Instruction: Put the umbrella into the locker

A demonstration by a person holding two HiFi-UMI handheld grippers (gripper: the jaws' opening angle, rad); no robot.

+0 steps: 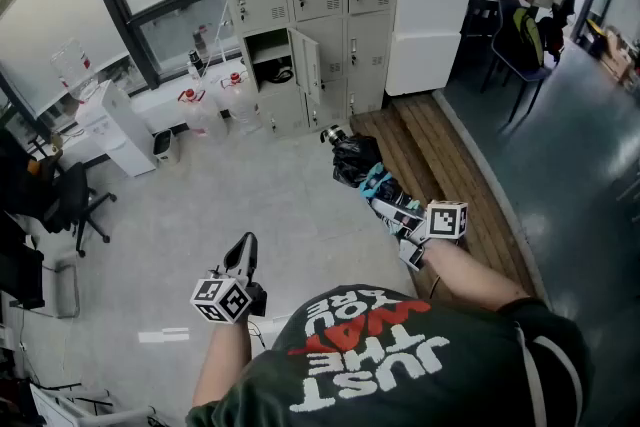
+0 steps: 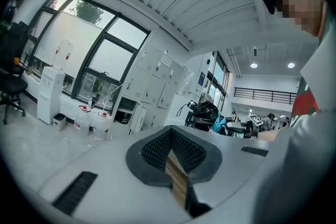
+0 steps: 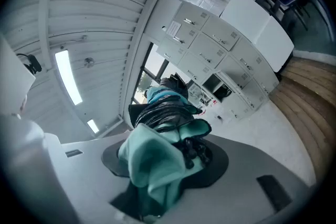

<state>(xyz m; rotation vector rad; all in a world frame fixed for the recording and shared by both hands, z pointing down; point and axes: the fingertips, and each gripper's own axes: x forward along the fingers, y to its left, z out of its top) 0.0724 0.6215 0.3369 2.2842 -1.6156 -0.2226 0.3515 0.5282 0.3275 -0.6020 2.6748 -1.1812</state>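
Observation:
A folded black and teal umbrella (image 1: 360, 165) sticks out level from my right gripper (image 1: 392, 212), which is shut on it; its handle end points toward the lockers. In the right gripper view the umbrella (image 3: 163, 118) fills the space between the jaws. One locker (image 1: 272, 58) in the grey bank stands open with its door swung to the right and something dark inside. It also shows as the open locker (image 2: 126, 107) and the open locker (image 3: 220, 89). My left gripper (image 1: 244, 250) hangs lower left, its jaws together with nothing between them.
Two water jugs (image 1: 195, 110) stand on the floor left of the open locker. A white cabinet (image 1: 425, 25) stands right of the lockers, beside a raised wooden platform (image 1: 440, 155). A black office chair (image 1: 75, 200) is at far left, and a chair with a backpack (image 1: 520, 40) at upper right.

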